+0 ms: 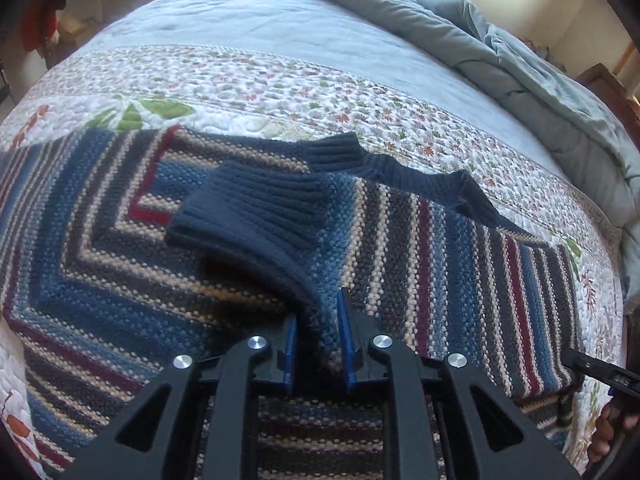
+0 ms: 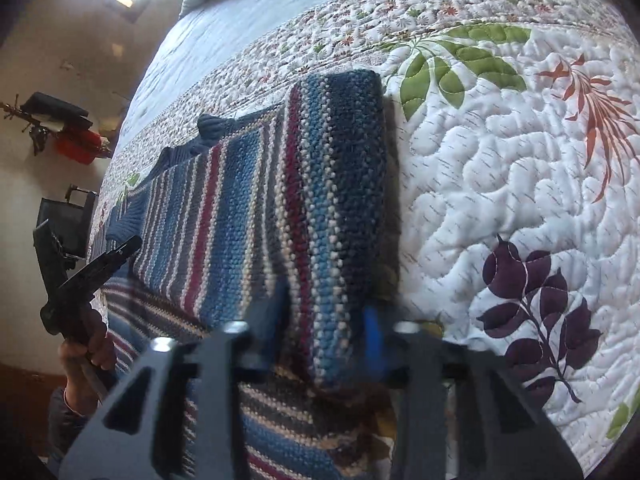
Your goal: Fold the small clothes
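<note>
A striped knitted sweater (image 1: 120,240) lies spread on the bed, on a white quilt (image 2: 500,184) printed with leaves and small flowers. Everything else is placed here against the sweater.

The left tool (image 1: 318,344) is clamped on the sweater. Its blue pads (image 1: 345,344) pinch a raised fold of knit where the sleeve meets the body. From that pinch the sleeve runs over the top of the sweater's body, and its navy ribbed cuff (image 1: 248,204) rests on the striped front. Just past the cuff, the navy ribbed collar (image 1: 384,164) lies at the sweater's far edge against the quilt.

The right tool (image 2: 326,332) is blurred in its own view. A thick folded edge of the sweater sits between its two fingers, and the jaws stand narrow on it, so it is grasping the sweater. This folded band runs away from the tool along the sweater's side, next to the bare quilt with the green leaf (image 2: 456,64) and purple sprig (image 2: 536,304).

Beyond the sweater's far edge, a grey-blue duvet (image 1: 520,64) is bunched at the head of the bed.

A hand (image 2: 86,356) holding the left tool's handle shows at the sweater's near corner in the right view.
</note>
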{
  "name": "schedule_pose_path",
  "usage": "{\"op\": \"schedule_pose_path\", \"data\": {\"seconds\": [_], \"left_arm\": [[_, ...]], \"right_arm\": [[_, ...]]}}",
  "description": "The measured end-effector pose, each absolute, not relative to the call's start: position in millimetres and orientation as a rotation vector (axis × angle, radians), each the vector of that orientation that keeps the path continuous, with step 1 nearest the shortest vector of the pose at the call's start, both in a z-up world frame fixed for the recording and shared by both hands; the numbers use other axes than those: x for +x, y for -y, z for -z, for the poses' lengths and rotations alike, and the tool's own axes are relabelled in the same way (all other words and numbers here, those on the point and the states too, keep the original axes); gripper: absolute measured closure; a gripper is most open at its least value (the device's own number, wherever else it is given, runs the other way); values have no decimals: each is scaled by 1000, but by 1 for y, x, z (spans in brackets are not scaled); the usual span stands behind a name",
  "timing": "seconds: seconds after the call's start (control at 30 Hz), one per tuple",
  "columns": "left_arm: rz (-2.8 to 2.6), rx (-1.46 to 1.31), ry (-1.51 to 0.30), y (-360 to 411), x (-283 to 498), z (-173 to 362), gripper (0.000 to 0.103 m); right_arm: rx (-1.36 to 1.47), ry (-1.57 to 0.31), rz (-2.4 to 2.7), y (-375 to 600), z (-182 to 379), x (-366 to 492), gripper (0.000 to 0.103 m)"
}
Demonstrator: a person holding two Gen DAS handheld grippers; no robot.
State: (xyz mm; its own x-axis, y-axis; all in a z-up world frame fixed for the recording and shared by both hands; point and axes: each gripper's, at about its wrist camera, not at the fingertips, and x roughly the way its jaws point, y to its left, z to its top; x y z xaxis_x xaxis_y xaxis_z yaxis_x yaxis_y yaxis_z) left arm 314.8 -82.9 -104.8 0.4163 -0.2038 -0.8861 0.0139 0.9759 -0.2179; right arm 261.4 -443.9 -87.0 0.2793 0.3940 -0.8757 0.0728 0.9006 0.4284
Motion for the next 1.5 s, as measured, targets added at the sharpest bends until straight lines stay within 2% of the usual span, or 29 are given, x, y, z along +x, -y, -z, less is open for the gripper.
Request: {"op": "schedule_pose_path", "data": {"seconds": [0.1, 0.2, 0.27, 0.37, 0.43, 0.6, 0.67, 0.9, 1.07, 1.33, 1.47, 1.5], "left_arm": [[156, -186, -1134, 88, 314, 102, 78], [179, -170, -1156, 101, 313, 108, 69], [163, -106, -1146, 109, 315, 112, 68], [165, -80, -1135, 109, 313, 107, 67], [185, -110, -1148, 98, 310, 99, 63], [123, -74, -1084, 30, 290, 66, 36], [70, -57, -1083, -5, 286, 61, 33], [-187, -197, -1174, -164, 280, 67, 32], [-279, -354, -1212, -240, 285, 78, 30], [-333, -651, -1195, -319, 303, 107, 30], [-321, -701, -1159, -332, 311, 109, 30], [-322, -705, -1154, -335, 312, 108, 32]], "right_arm": [[464, -1251, -225, 458, 76, 258, 85], [467, -1284, -167, 471, 79, 251, 85], [435, -1298, -168, 467, 90, 250, 83], [385, -1287, -177, 460, 84, 251, 74], [350, -1253, -144, 458, 71, 248, 62], [256, -1178, -98, 454, 43, 238, 61], [259, -1181, -132, 444, 39, 238, 61], [162, -1226, -222, 378, 45, 246, 61], [89, -1253, -244, 338, 56, 257, 61], [65, -1267, -245, 312, 76, 273, 56], [67, -1262, -240, 310, 80, 279, 54], [59, -1260, -239, 308, 82, 280, 53]]}}
